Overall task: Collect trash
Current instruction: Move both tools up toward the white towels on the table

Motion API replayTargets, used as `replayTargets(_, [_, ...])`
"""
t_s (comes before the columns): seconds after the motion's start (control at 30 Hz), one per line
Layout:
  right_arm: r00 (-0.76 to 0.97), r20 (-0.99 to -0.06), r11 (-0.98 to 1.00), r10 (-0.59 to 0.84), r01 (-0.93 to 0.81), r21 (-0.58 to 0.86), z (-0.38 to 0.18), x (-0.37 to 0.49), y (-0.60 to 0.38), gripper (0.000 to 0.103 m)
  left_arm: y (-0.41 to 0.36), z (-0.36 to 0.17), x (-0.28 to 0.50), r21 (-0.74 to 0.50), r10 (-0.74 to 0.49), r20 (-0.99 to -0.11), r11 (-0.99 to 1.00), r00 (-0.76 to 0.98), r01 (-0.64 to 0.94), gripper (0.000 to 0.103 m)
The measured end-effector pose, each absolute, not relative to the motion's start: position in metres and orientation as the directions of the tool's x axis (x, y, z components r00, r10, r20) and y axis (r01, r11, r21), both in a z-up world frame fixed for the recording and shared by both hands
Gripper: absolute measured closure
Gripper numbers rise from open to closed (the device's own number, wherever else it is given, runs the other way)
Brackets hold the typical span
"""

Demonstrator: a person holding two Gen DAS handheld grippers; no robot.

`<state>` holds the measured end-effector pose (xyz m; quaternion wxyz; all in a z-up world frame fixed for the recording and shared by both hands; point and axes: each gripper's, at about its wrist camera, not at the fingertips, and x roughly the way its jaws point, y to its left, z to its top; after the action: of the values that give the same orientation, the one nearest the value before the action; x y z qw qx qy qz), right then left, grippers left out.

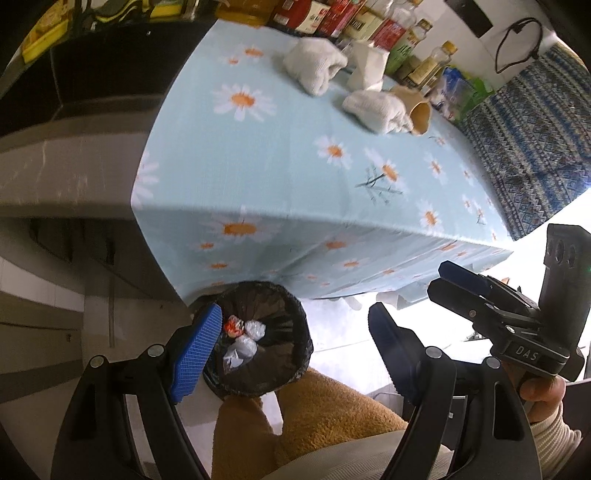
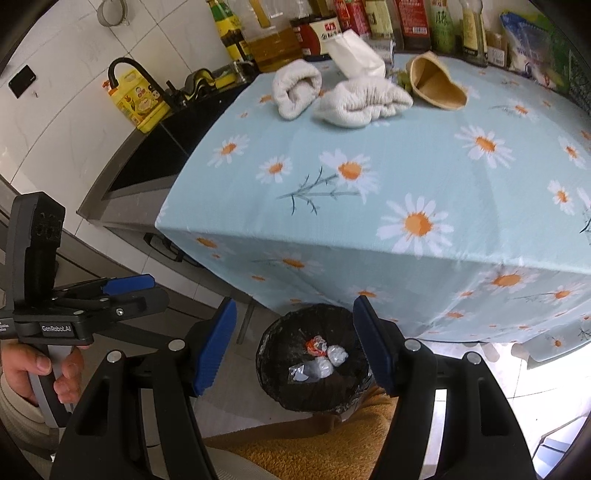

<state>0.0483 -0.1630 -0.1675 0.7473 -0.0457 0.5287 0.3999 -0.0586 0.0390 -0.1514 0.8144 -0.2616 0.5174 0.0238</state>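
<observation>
A small bin lined with a black bag (image 1: 295,325) (image 2: 280,391) stands on the floor at the table's front edge. Inside lie crumpled clear plastic wrappers (image 1: 242,347) (image 2: 319,363) and a red-and-white wrapper (image 1: 232,326) (image 2: 313,345). My left gripper (image 1: 295,347) hangs above the bin, open, nothing between its blue pads. My right gripper (image 2: 295,347) is also open and empty over the bin. Each gripper shows in the other's view, the right one (image 1: 465,288) at the right, the left one (image 2: 129,290) at the left, each held in a hand.
The table has a light blue daisy cloth (image 1: 295,155) (image 2: 406,166). At its back lie two rolled white towels (image 1: 314,64) (image 2: 295,86), a white pouch (image 2: 354,55), a tan cup on its side (image 1: 419,110) (image 2: 436,83) and a row of bottles (image 2: 369,22). A sink counter (image 2: 155,155) is left.
</observation>
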Motion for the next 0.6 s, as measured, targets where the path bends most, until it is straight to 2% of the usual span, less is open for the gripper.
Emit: replayTargets(0.6, [0.2, -0.791, 0.673, 0.578, -0.666, 0.323, -0.131, 0.094, -0.164, 0.036, 0.051, -0.104, -0.016, -0.395, -0.19, -0.813, 0.874, 0.551, -0.281, 0.024])
